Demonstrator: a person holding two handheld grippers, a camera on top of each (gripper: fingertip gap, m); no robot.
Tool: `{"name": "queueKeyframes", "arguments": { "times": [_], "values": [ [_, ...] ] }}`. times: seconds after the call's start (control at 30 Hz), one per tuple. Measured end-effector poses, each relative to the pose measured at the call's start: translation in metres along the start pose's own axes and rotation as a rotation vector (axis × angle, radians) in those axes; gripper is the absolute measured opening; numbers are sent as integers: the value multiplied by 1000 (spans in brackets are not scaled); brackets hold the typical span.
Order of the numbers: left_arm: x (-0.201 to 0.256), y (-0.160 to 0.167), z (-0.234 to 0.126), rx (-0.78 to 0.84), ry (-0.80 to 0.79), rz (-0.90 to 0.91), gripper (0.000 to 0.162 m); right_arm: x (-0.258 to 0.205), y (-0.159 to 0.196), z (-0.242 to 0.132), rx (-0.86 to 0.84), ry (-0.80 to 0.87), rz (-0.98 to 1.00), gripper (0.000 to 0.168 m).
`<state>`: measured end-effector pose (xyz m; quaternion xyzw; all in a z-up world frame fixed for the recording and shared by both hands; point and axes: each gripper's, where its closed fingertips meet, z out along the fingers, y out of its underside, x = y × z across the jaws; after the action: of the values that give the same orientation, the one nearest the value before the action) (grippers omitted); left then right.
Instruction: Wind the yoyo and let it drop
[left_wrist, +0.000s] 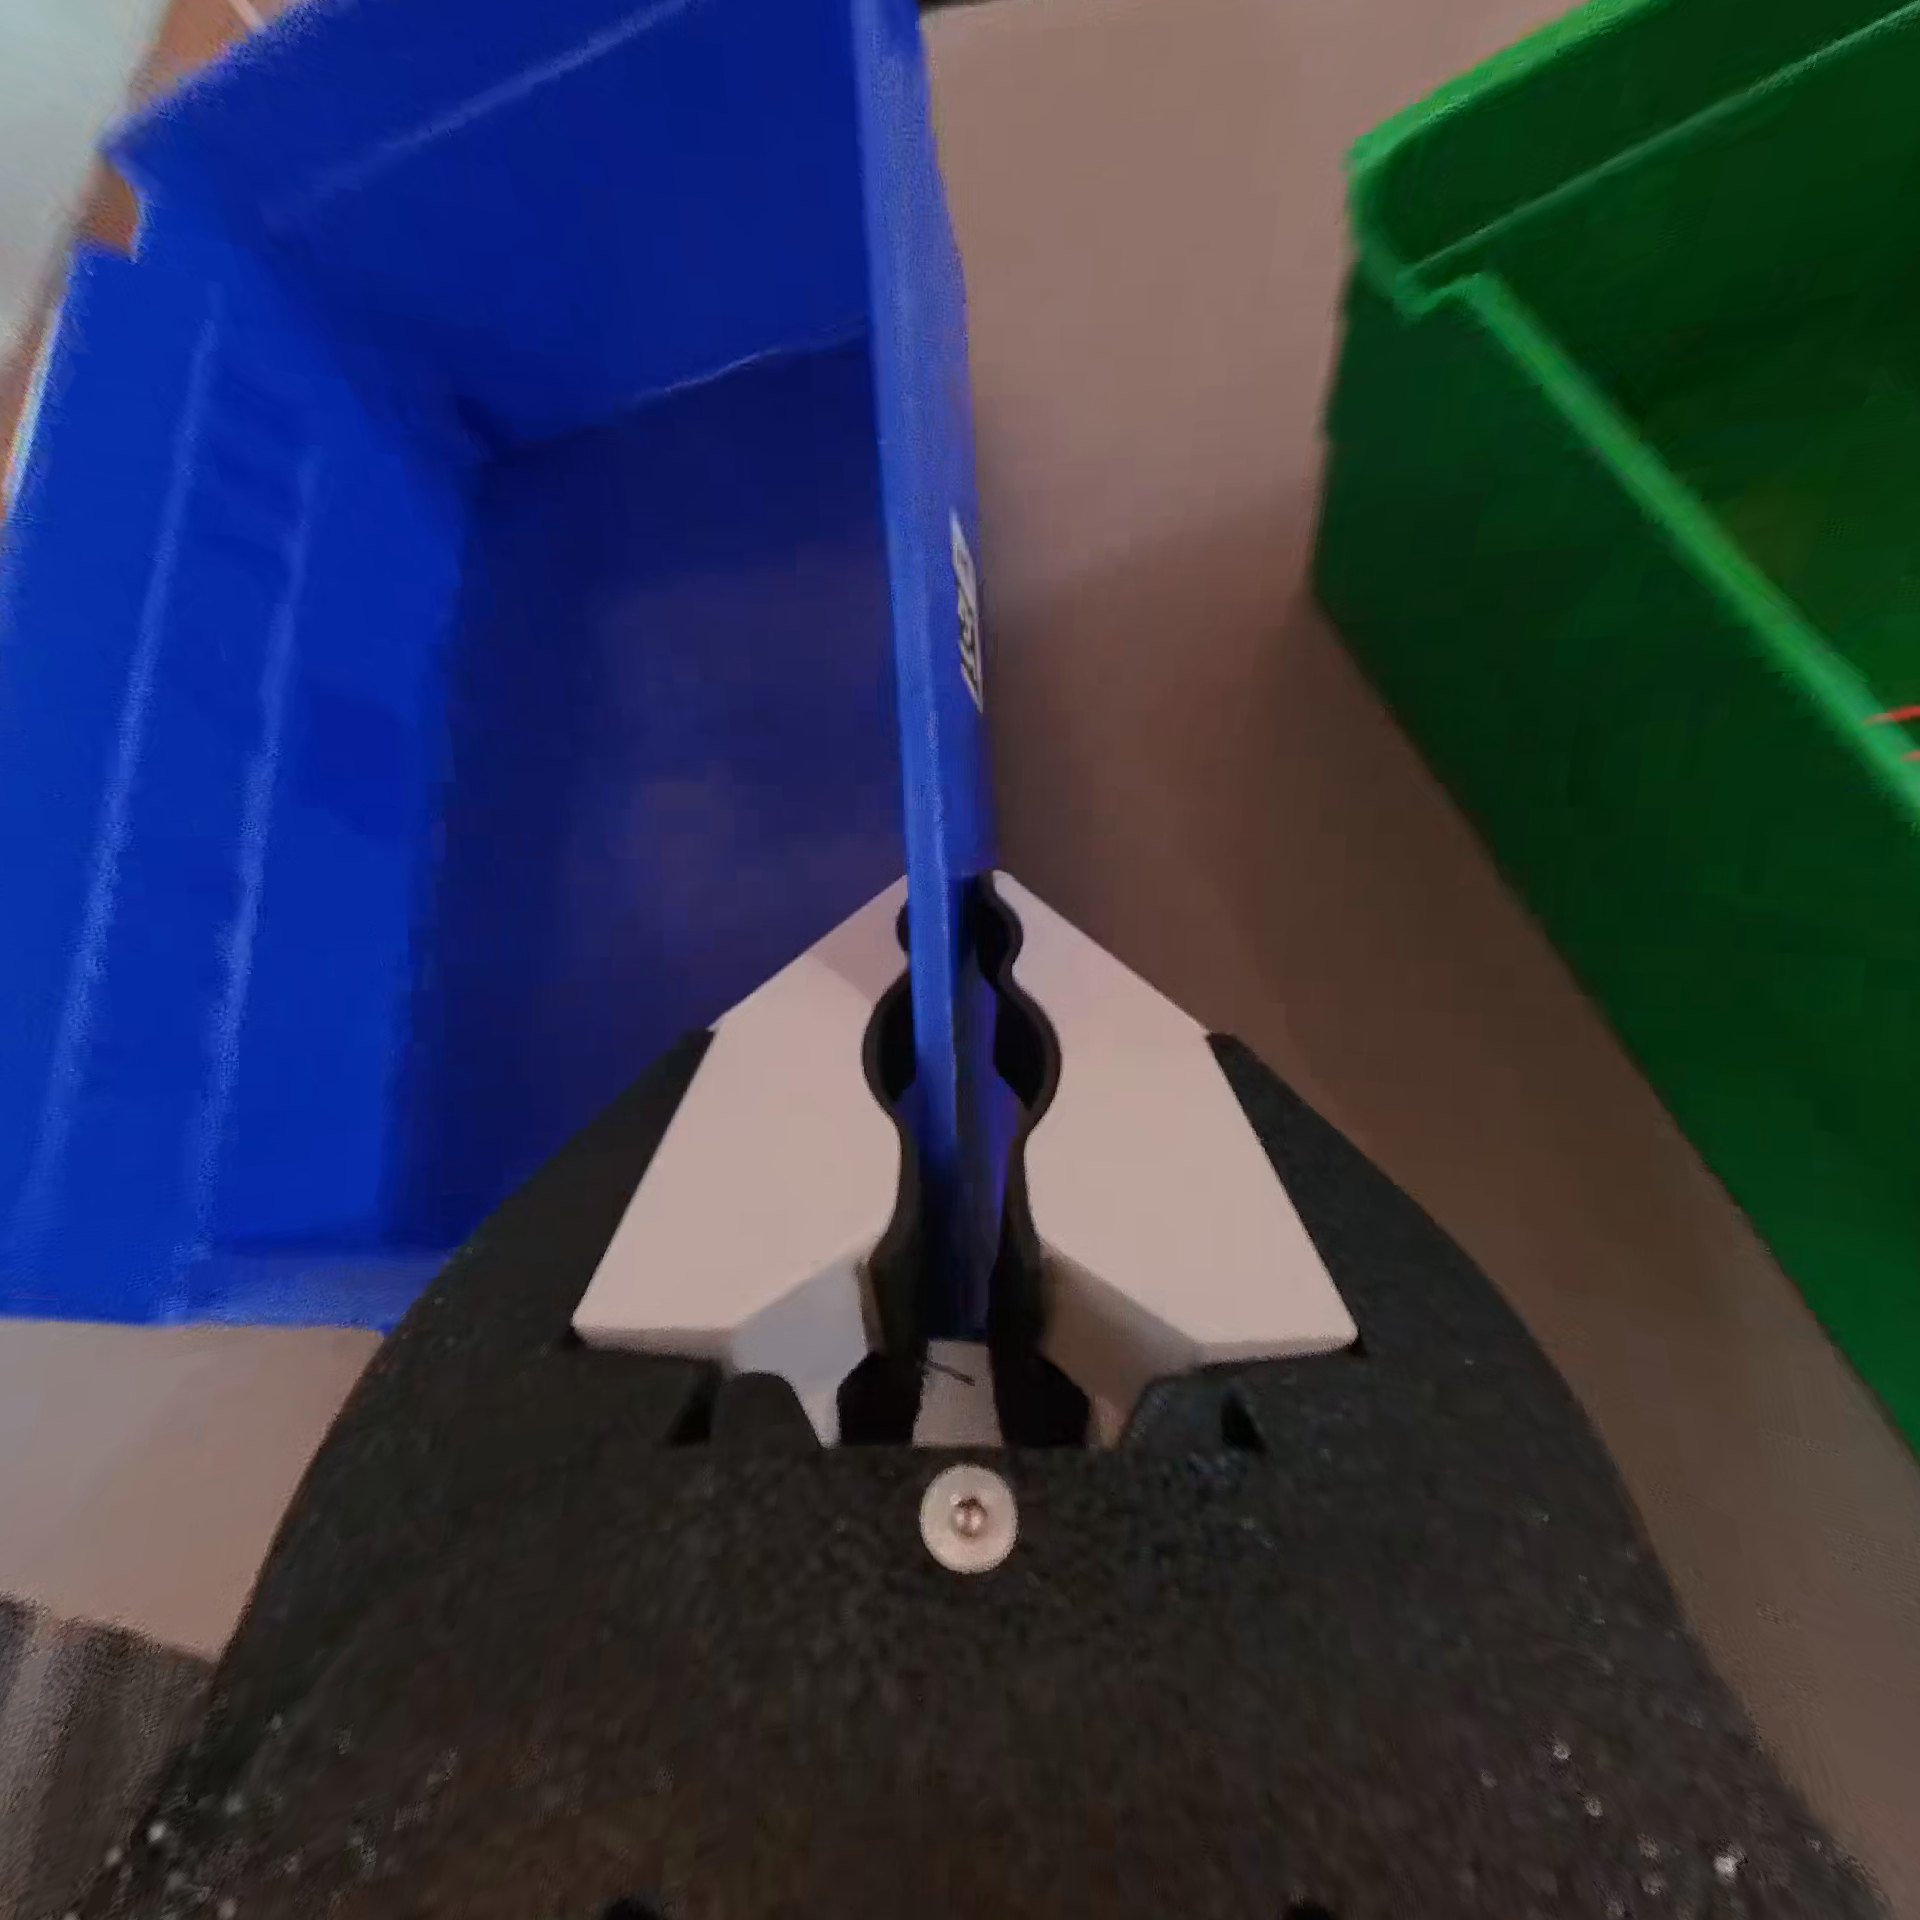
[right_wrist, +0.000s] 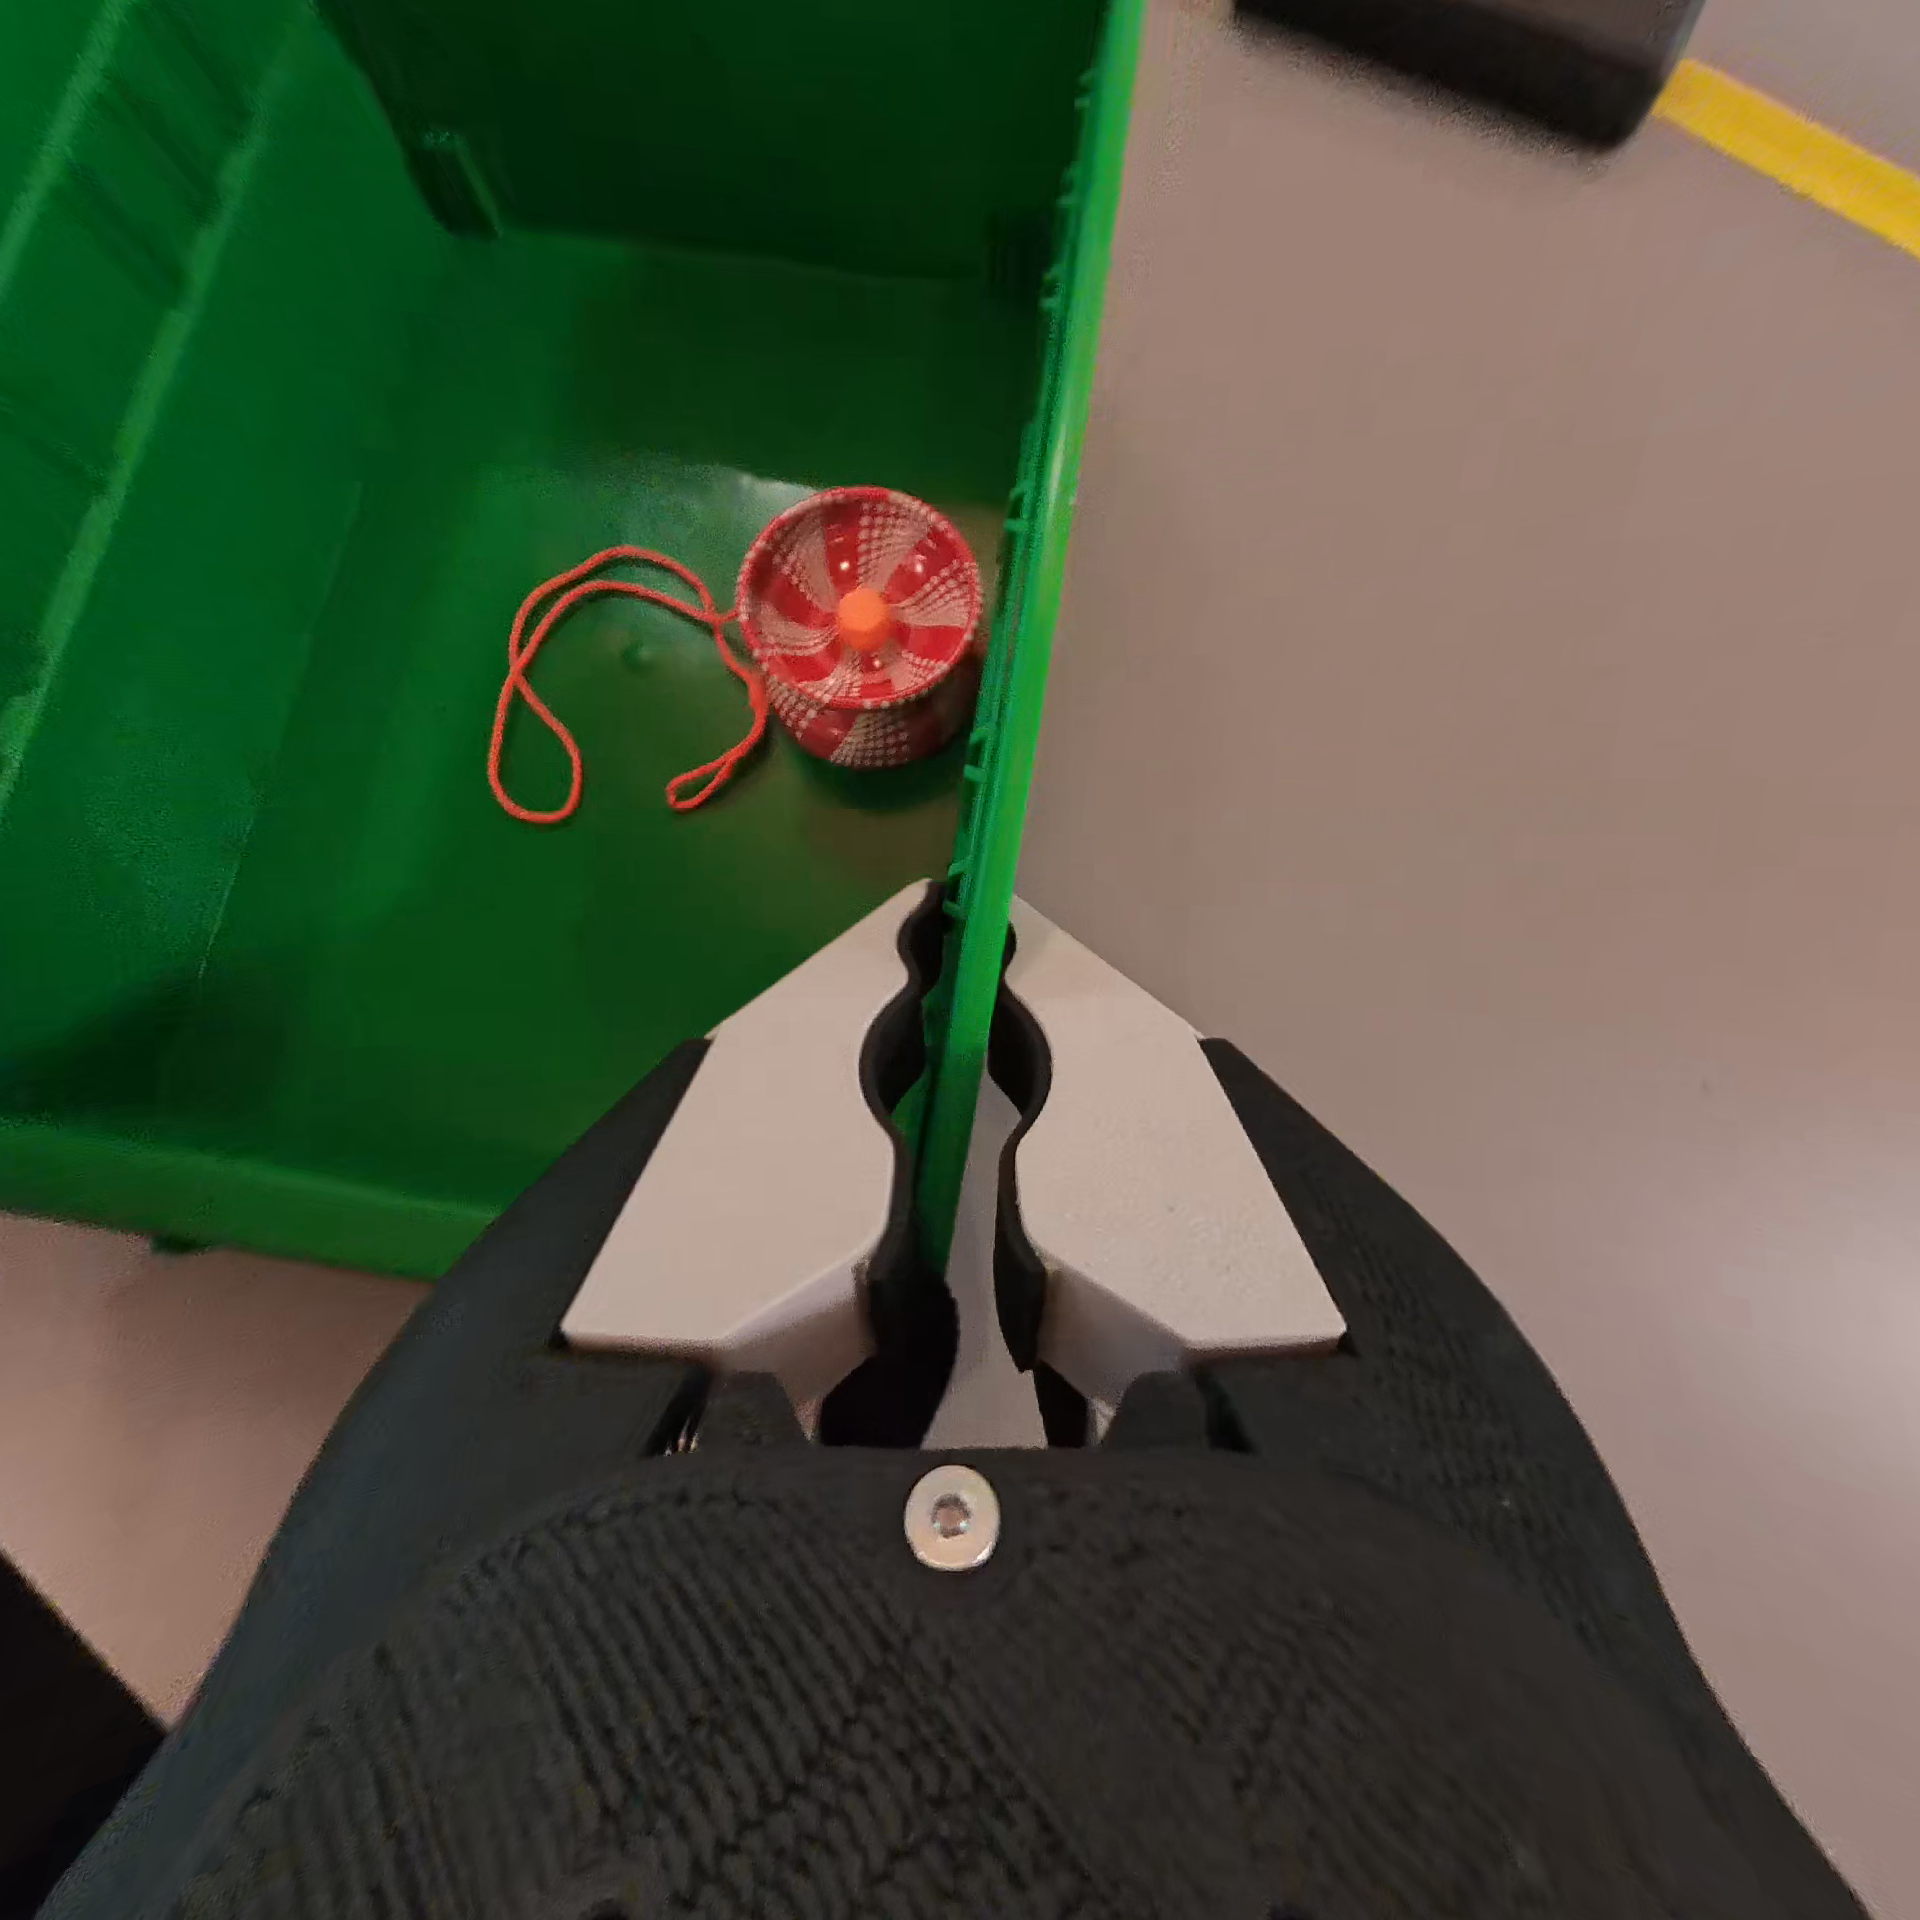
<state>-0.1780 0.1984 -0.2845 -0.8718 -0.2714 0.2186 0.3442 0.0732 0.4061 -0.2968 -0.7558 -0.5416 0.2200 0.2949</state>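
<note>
Both grippers clamped on bin walls: left gripper on blue bin, right gripper on green bin. Release right, reach far-left for yoyo, pinch string loop.

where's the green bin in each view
Left wrist view: the green bin fills the right edge, apart from the blue bin that the left claw grips by its wall.
Right wrist view: it fills the upper left, its right wall pinched in the right claw; the yoyo lies inside.
Shared landmark: the red string on the green bin's floor, just visible at the left wrist view's right edge.
</note>
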Motion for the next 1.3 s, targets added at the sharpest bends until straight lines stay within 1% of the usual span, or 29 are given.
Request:
{"name": "queueKeyframes", "arguments": {
  "times": [0.03,0.07,0.13,0.27,0.3,0.33,0.37,0.4,0.43,0.5,0.57,0.67,0.73,0.83,0.9,0.97,1.03,1.07,1.1,1.13,1.17,1.2,1.23,1.27,1.3],
  "values": [
    [-1,-3,-14,36,-18,21,5,-7,-6,5,15,1,0,6],
    [-6,-6,-31,74,-51,1,5,-15,-11,10,28,0,6,2],
    [-20,-10,-66,145,-84,-68,5,-36,-24,21,56,11,20,2],
    [-49,-28,-142,245,-211,-78,4,-91,-59,49,124,-6,24,3],
    [-52,-36,-162,275,-229,-58,4,-114,-72,58,150,-62,7,9],
    [-52,-43,-177,280,-247,-13,4,-143,-82,64,166,-166,-11,20],
    [-47,-51,-190,290,-247,20,4,-167,-92,66,178,-257,-27,32],
    [-38,-59,-202,312,-227,42,4,-179,-103,61,209,-295,-18,49],
    [-26,-68,-212,339,-196,62,4,-182,-115,50,258,-317,7,53],
    [10,-83,-224,383,-113,100,3,-171,-132,20,382,-342,42,55],
    [58,-95,-225,418,1,132,4,-137,-134,-13,510,-309,8,55],
    [145,-104,-214,437,238,173,4,-53,-117,-54,630,-158,-27,54],
    [204,-103,-198,420,383,219,4,11,-100,-79,649,-23,-20,54],
    [282,-89,-164,360,523,311,5,94,-72,-117,638,153,18,54],
    [321,-75,-136,303,575,359,5,135,-52,-140,626,255,55,54],
    [351,-59,-106,233,602,388,4,160,-34,-157,611,327,82,53],
    [371,-40,-79,162,591,415,3,170,-18,-168,600,354,109,52],
    [376,-34,-66,161,541,452,3,171,-10,-172,595,357,123,52],
    [380,-29,-58,157,524,457,4,169,-5,-172,592,352,131,52],
    [389,-26,-55,156,558,448,10,166,-1,-173,591,345,135,52],
    [394,-25,-56,142,593,440,27,163,3,-175,590,339,137,52],
    [397,-23,-59,109,635,432,54,160,6,-177,592,330,136,53],
    [396,-27,-67,109,663,397,82,157,6,-179,599,320,125,54],
    [391,-35,-79,135,690,356,97,155,5,-182,609,317,105,55],
    [379,-45,-92,183,703,310,101,154,4,-185,621,323,82,55]
  ]
}}
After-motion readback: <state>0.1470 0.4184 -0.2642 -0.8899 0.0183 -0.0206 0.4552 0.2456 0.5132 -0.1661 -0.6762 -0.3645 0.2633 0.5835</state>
